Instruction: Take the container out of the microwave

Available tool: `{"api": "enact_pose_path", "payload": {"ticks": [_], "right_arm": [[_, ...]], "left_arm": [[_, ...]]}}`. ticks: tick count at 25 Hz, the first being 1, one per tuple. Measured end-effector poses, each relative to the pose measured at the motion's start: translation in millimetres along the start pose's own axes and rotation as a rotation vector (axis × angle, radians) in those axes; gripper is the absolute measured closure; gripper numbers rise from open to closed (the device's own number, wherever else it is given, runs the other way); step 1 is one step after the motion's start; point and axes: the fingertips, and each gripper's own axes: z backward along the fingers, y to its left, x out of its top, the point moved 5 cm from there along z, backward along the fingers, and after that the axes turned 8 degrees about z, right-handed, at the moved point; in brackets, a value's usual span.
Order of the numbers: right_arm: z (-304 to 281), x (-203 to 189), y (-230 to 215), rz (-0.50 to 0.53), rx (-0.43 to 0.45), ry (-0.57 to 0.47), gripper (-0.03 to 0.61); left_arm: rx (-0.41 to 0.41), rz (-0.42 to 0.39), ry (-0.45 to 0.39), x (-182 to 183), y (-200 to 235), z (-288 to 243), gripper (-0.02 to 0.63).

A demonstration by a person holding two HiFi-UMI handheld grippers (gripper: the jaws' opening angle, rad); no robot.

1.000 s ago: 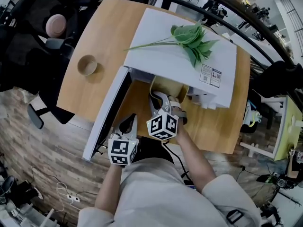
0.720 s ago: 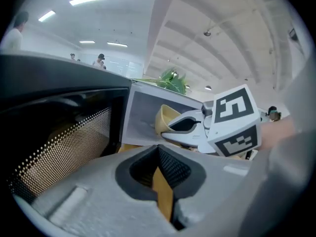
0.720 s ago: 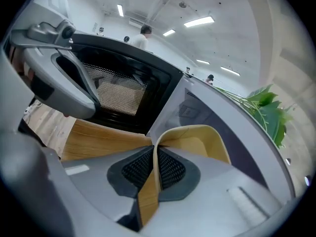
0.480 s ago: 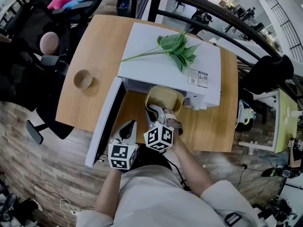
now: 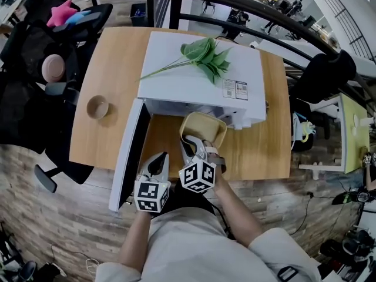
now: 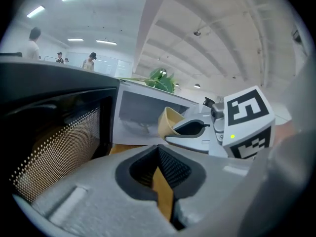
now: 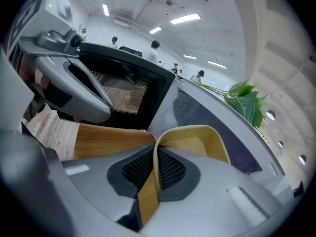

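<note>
Head view, for print: a small white sticker label (image 5: 235, 89) lies on the top of the white box-shaped microwave (image 5: 194, 81), toward its 4 o'clock corner. The lines of print on it are too small to read. Each gripper's cube carries black-and-white square markers and no lettering.

The right gripper (image 5: 191, 141) points toward 12 o'clock. Its jaws are pressed together on the near rim of the pale yellow, rounded-square plastic container (image 5: 207, 126). In the right gripper view the thin yellow wall (image 7: 156, 154) runs straight between the two dark ribbed pads (image 7: 170, 171), one pad inside it and one outside.

The container is at 6 o'clock of the microwave, just outside its mouth and over the light wooden table (image 5: 111, 63). Its far edge is at the front lip of the oven. I cannot tell whether it rests on the table.

The left gripper (image 5: 157, 164) is at 8 o'clock of the right one, just beside it and apart from the container. In the left gripper view its jaws meet at the tips with nothing between them, and only a sliver of table shows behind.

The microwave's door (image 5: 130, 151) hangs open toward 7 o'clock. A green artificial leafy sprig (image 5: 205, 54) lies on the oven's top near 12 o'clock. A small round tan bowl (image 5: 97, 107) stands on the table at 9 o'clock, well apart.
</note>
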Motion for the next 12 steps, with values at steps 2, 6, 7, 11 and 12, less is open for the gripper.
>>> {"api": "enact_pose_path", "payload": {"ticks": [2,6,7,11,12], "right_arm": [[4.7,-1.9,2.3,-0.017,-0.013,0.007,0.548],[14.7,-5.2,6.5,-0.054,-0.044,0.019,0.548],[16.7,-5.9,8.1,-0.063,-0.051,0.022,0.548],[25.9,-7.2,13.3,-0.102,-0.087,0.035,0.548],[29.0,-7.4,14.8,-0.112,-0.097,0.039,0.548]], "left_arm": [[-0.011,-0.006,0.006,-1.7,-0.3,1.3,0.611],[-0.043,-0.023,0.016,-5.1,-3.3,4.0,0.611],[-0.052,-0.03,0.02,-6.3,-4.2,4.6,0.611],[-0.095,-0.058,0.036,-9.8,-7.6,7.5,0.611],[-0.106,-0.064,0.038,-10.1,-8.5,8.4,0.611]]}}
